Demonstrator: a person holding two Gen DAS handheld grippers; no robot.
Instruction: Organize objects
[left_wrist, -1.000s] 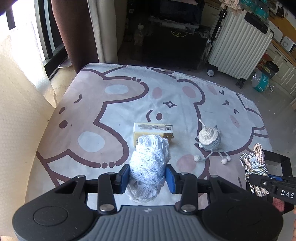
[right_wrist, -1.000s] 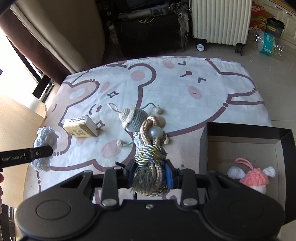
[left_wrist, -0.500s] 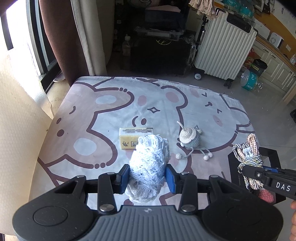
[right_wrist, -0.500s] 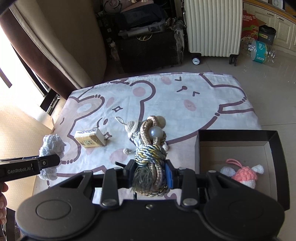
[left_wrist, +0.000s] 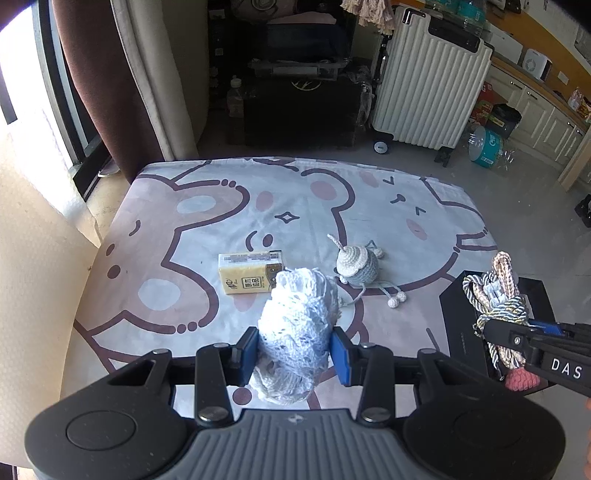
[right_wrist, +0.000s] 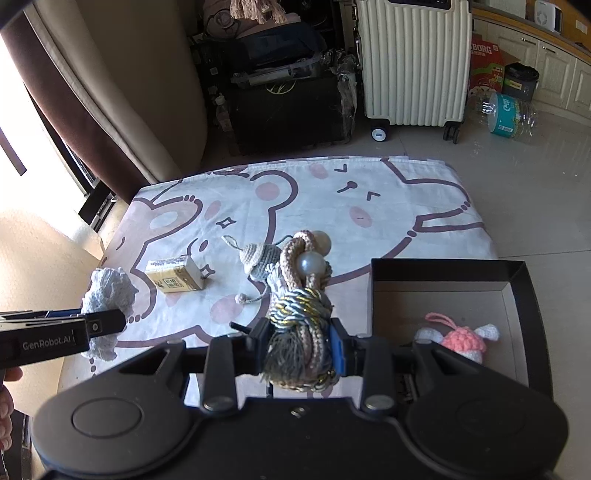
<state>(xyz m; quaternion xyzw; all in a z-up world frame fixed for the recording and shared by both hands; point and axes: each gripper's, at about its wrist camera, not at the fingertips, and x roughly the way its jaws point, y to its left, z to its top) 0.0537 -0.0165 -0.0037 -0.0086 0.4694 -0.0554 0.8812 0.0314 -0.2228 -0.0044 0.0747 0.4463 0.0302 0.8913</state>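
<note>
Above bear-print table (left_wrist: 155, 236): left claw (left_wrist: 294, 350) pinching lace bundle (left_wrist: 295, 332), right claw (right_wrist: 297, 347) pinching knotted cord (right_wrist: 299, 306) beside box (right_wrist: 517, 291); soft lace could slip out, dangling tassel could snag box rim.

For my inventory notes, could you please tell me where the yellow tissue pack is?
In both wrist views the yellow tissue pack lies on the bear-print cloth, just left of the grey crocheted toy.
</note>
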